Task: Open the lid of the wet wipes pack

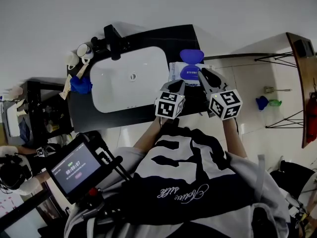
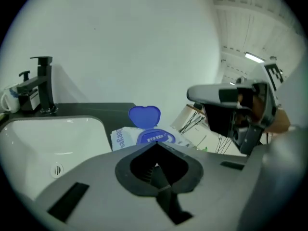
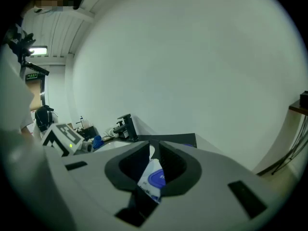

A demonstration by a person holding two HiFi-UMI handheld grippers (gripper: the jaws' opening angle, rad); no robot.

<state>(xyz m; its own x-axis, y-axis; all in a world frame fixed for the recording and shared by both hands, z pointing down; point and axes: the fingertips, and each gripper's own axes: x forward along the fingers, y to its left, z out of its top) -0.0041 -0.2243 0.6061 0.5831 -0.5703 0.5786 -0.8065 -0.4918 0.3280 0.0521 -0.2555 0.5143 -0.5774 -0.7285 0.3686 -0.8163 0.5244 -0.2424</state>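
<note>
The white wet wipes pack lies on the black counter just right of the sink, its rounded blue lid standing open and upright. In the left gripper view the pack and raised lid sit just beyond my left gripper, whose jaws meet with nothing between them. My left gripper hovers at the pack's near edge. My right gripper is by the pack's right side. Its jaws stand a narrow gap apart, and the pack shows through the gap below.
A white sink basin with a black faucet fills the counter's left part. Cups and a blue cloth sit at its far left. A small screen is near my left side, and a wooden shelf stands at the right.
</note>
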